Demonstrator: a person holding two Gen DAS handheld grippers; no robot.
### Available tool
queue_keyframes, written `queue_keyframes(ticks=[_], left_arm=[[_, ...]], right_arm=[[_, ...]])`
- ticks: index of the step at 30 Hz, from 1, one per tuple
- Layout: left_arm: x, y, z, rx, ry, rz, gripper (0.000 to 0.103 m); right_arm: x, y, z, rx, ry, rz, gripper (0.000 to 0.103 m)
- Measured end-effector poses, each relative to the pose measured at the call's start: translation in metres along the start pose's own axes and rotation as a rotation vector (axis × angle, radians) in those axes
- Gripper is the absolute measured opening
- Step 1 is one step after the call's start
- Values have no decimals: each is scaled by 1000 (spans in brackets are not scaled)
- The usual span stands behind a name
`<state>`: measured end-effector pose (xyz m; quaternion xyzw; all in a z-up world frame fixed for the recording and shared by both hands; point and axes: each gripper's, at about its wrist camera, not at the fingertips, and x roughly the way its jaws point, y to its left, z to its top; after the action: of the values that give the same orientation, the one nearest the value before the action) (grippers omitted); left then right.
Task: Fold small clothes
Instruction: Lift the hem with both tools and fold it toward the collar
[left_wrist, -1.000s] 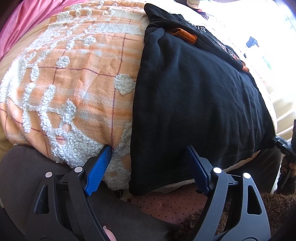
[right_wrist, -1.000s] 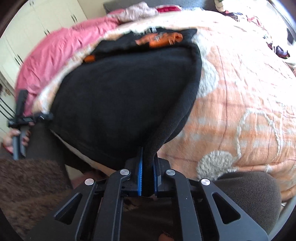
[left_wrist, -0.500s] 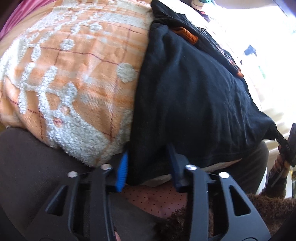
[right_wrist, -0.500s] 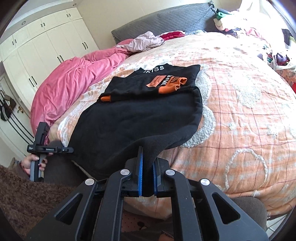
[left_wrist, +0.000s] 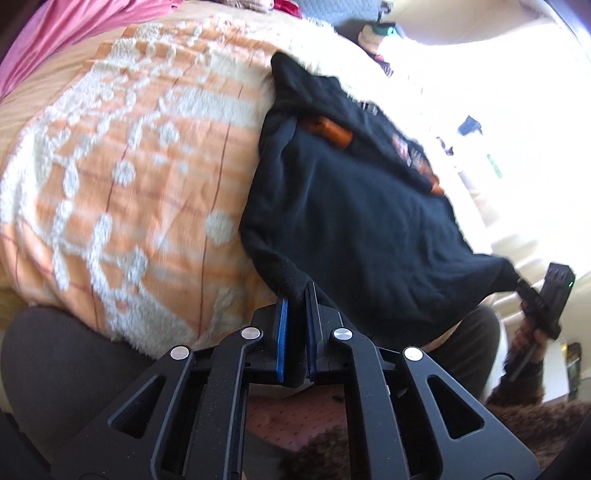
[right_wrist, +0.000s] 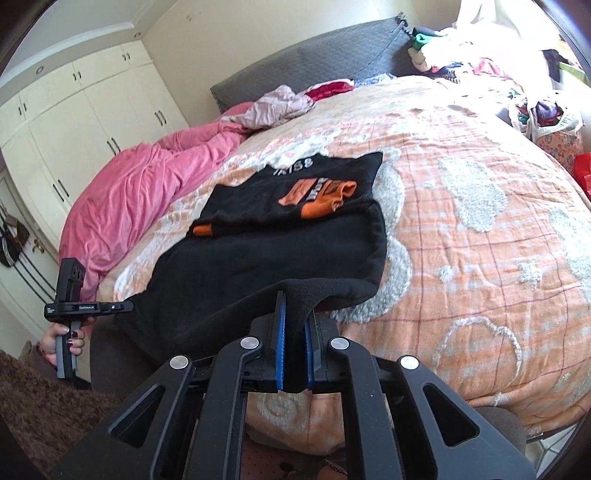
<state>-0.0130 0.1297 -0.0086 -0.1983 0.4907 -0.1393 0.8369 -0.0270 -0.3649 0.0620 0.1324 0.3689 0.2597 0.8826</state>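
Observation:
A small black top (left_wrist: 354, 221) with orange cuffs and an orange print lies on the orange-and-white bedspread (left_wrist: 122, 192), partly folded. It also shows in the right wrist view (right_wrist: 266, 258). My left gripper (left_wrist: 295, 295) is shut on its near left hem corner. My right gripper (right_wrist: 295, 306) is shut on the near right hem corner. Both corners are lifted a little off the bed edge. The left gripper shows at the left of the right wrist view (right_wrist: 122, 305), and the right gripper at the right of the left wrist view (left_wrist: 521, 284).
A pink duvet (right_wrist: 140, 192) lies on the bed's far left side. Loose clothes (right_wrist: 280, 105) sit by the grey headboard (right_wrist: 314, 59). More clothes pile at the far right (right_wrist: 480, 62). White wardrobes (right_wrist: 85, 110) stand at left. A brown rug (left_wrist: 535, 424) lies below.
My left gripper has closed on the near left hem corner, having been open around it. Both grippers have risen and drawn the hem up off the bed edge.

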Motion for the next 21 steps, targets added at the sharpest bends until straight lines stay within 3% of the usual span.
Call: queue_keyframes(ticks=[7, 21], left_arm=[[-17, -2, 30, -29, -121, -62, 2], [-34, -4, 86, -45, -276, -87, 2]], right_arm=[[-5, -1, 20, 2, -66, 3, 7], [9, -5, 74, -14, -152, -38, 7]])
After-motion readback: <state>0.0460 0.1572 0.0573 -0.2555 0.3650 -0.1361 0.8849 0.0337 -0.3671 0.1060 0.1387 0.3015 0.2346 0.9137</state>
